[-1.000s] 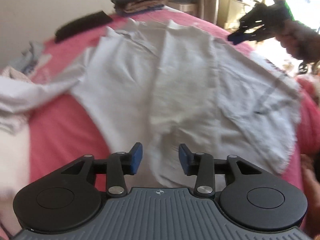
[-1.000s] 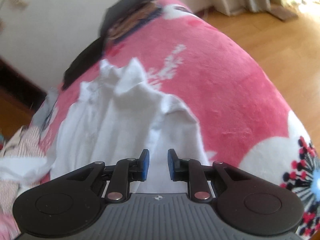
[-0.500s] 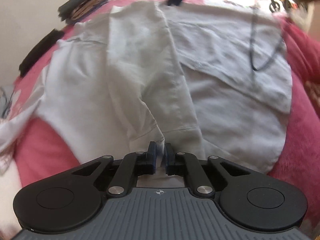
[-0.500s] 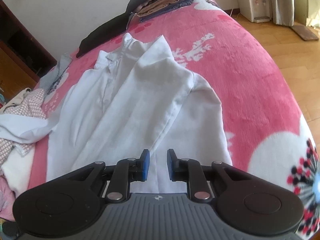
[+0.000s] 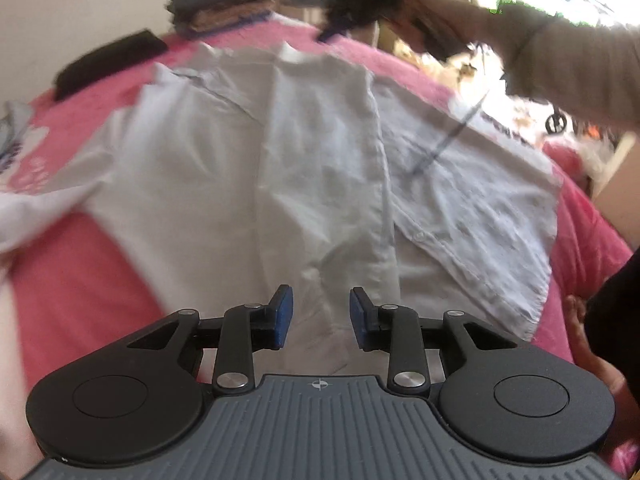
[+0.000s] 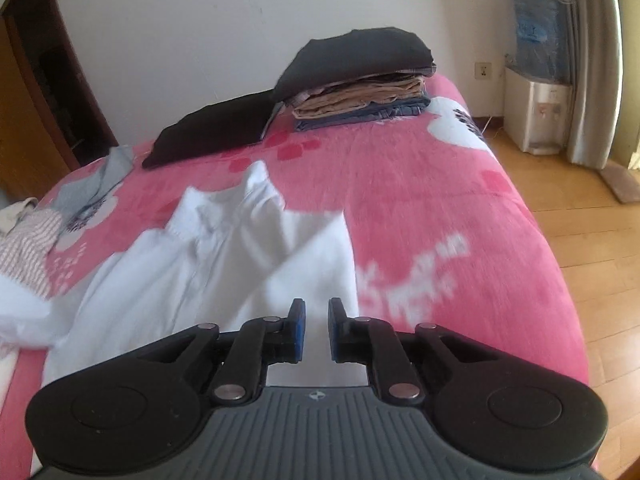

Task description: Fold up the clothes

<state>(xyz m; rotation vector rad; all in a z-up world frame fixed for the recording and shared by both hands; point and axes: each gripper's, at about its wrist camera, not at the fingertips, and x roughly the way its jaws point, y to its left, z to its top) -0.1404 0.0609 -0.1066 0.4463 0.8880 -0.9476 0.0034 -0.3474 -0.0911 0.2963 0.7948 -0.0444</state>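
Observation:
A white button shirt [image 5: 320,160] lies spread on the pink blanket [image 5: 80,280], collar toward the far end and one side folded in over the middle. My left gripper [image 5: 320,316] hovers over the near hem. Its jaws are opening and the pads press on nothing. In the right wrist view the shirt [image 6: 220,272] fills the lower left. My right gripper [image 6: 317,328] hangs over the shirt's right edge near the shoulder; its jaws are closing to a narrow gap, with no cloth pinched. The left wrist view shows the right gripper [image 5: 340,28] blurred beyond the collar, held by a sleeved arm.
A stack of folded clothes [image 6: 360,76] and a flat black garment [image 6: 212,132] sit at the far end of the bed. Unfolded clothes [image 6: 28,236] pile at the left. The bed edge drops to a wooden floor [image 6: 592,240] on the right, by a water dispenser [image 6: 536,116].
My left gripper, shut on the shirt's near hem half a second ago, has opened and let go. The right gripper has swung toward the collar end and its jaws have narrowed.

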